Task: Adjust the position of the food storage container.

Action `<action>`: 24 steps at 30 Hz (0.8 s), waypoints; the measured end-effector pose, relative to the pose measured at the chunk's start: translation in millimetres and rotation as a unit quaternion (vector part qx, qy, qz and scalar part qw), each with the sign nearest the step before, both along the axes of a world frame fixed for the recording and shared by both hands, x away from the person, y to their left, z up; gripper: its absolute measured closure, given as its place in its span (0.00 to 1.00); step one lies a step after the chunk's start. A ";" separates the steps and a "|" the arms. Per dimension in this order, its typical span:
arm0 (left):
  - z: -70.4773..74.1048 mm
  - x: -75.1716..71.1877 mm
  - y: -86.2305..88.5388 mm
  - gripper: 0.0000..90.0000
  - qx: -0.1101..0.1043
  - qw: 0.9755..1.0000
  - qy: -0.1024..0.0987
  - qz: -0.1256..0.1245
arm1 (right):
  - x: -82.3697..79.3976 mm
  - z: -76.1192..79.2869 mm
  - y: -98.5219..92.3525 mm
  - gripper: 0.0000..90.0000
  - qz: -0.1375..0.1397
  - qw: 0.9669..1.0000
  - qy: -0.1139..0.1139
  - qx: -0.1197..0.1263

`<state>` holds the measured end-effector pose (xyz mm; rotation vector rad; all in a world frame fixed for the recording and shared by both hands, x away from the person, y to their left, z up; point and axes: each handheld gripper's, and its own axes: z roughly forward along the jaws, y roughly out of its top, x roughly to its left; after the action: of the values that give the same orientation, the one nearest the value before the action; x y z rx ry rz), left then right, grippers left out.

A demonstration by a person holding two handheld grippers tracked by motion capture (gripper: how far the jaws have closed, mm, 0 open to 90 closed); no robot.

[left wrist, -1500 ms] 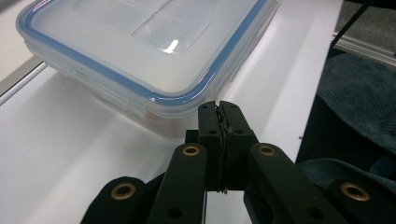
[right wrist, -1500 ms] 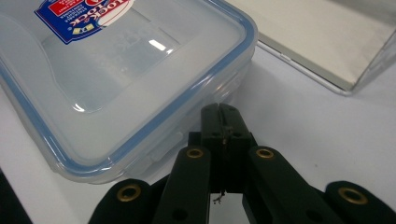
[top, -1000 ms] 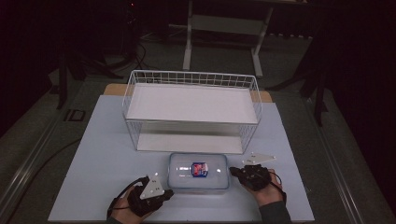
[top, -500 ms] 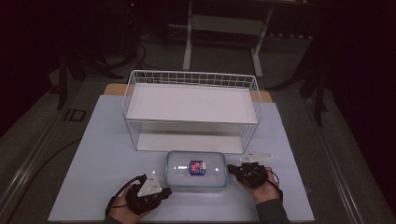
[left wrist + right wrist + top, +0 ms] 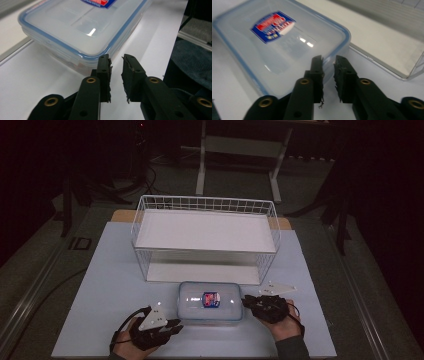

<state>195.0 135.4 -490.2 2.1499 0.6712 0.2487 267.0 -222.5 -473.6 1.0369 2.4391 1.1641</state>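
Plastic box (image 5: 210, 302) just ahead of both grippers' (image 5: 116, 65) (image 5: 328, 65) slightly spread, empty jaws, so could slide across desk (image 5: 100, 285) if nudged.

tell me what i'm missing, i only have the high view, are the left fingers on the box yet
Observer: No. In the left gripper view the left gripper has a narrow gap between its fingers, nothing in it, just short of the container corner.
Operator: and the right one
Observer: Much the same. The right gripper fingers are slightly apart and empty, at the container's blue-edged rim; I cannot tell if they touch it.
Operator: lid on properly
Observer: The lid sits flat on the box, its blue seal running unbroken round the edge that shows, with a red and blue label on top.
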 end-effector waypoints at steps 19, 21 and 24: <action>3.9 12.3 14.0 0.54 -0.039 0.997 -0.024 0.063 | -15.2 11.9 -8.1 0.56 -0.013 0.998 0.006 0.054; 4.7 14.6 15.6 0.51 -0.043 0.996 -0.027 0.072 | -16.3 11.6 -8.8 0.54 -0.016 0.998 0.010 0.059; 4.5 18.2 17.5 0.47 -0.048 0.995 -0.026 0.085 | -16.6 10.2 -10.3 0.50 -0.024 0.997 0.019 0.075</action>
<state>213.2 152.8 -485.7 1.9896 0.8196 0.3552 250.5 -232.8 -463.3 1.1634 2.3700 1.3396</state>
